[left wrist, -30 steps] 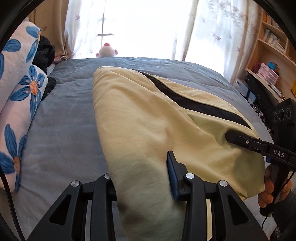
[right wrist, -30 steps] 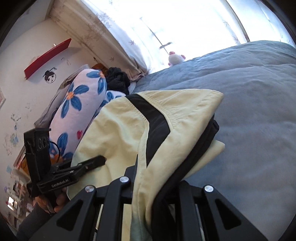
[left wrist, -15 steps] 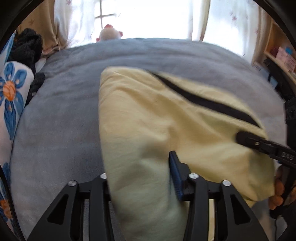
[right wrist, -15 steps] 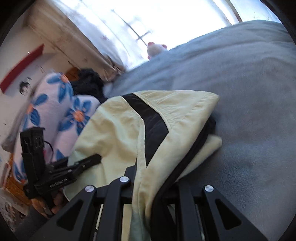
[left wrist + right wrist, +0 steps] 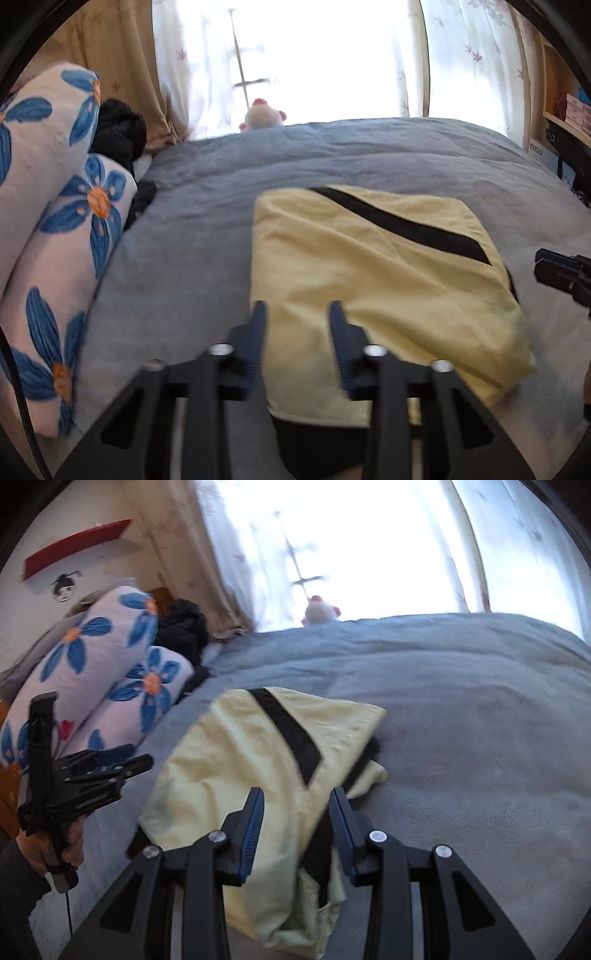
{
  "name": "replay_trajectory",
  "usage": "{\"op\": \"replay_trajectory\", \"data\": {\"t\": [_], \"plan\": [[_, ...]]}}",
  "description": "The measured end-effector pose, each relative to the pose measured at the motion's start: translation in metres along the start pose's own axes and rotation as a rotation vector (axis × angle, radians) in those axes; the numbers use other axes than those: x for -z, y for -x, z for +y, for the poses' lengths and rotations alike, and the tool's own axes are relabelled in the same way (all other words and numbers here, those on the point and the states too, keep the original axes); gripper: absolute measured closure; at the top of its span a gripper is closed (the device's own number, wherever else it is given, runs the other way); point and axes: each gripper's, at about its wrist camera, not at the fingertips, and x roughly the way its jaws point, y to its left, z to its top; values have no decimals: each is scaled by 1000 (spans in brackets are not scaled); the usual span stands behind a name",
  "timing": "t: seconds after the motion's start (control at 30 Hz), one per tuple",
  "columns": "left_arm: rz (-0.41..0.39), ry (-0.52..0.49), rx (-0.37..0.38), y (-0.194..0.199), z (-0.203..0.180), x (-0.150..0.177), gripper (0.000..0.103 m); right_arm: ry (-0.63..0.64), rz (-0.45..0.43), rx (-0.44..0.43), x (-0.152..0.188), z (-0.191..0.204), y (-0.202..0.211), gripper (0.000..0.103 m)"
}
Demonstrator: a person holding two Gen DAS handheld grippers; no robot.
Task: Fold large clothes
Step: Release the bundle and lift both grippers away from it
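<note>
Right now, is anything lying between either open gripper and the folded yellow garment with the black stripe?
Nothing visible does. The left gripper and right gripper both sit open directly over the near edge of the folded yellow garment with the black stripe, which lies alone on the grey-blue bedspread.

garment: near end behind jaws | right gripper: cut by edge

Both wrist cameras sit low behind their own fingers, looking across the bed toward the bright window. The left view faces straight ahead; the right view angles leftward, catching the left gripper. Both share the garment, close below, the pillows and the plush toy.
</note>
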Motion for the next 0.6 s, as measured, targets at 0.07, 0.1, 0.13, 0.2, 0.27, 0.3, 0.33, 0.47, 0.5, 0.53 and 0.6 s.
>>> {"op": "replay_trajectory", "data": {"t": [0.07, 0.1, 0.13, 0.2, 0.27, 0.3, 0.33, 0.47, 0.5, 0.53, 0.6], "plan": [[28, 2, 14, 1, -11, 11, 92, 32, 27, -4, 6, 13, -7, 77], [35, -7, 13, -1, -17, 16, 92, 43, 60, 12, 10, 17, -17, 88], [56, -25, -9, -8, -24, 25, 92, 41, 91, 22, 14, 19, -25, 91], [112, -46, -43, -21, -34, 41, 93, 46, 155, 115, 30, 15, -46, 96], [159, -60, -97, -36, -36, 59, 94, 26, 210, 183, 47, 2, -57, 103], [157, -62, -106, -38, -36, 63, 94, 3, 223, 172, 54, -6, -58, 103], [150, -53, -107, -36, -37, 64, 94, -19, 218, 153, 57, -10, -55, 103], [158, 5, -99, -28, -36, 56, 91, -44, 208, 127, 51, -10, -34, 103], [156, 19, -94, -23, -36, 54, 87, -48, 204, 124, 48, -9, -26, 103], [153, 25, -90, -19, -35, 52, 81, -51, 200, 117, 45, -10, -21, 103], [135, 40, -88, -5, -38, 48, 70, -51, 193, 110, 41, -7, -5, 101]]}}
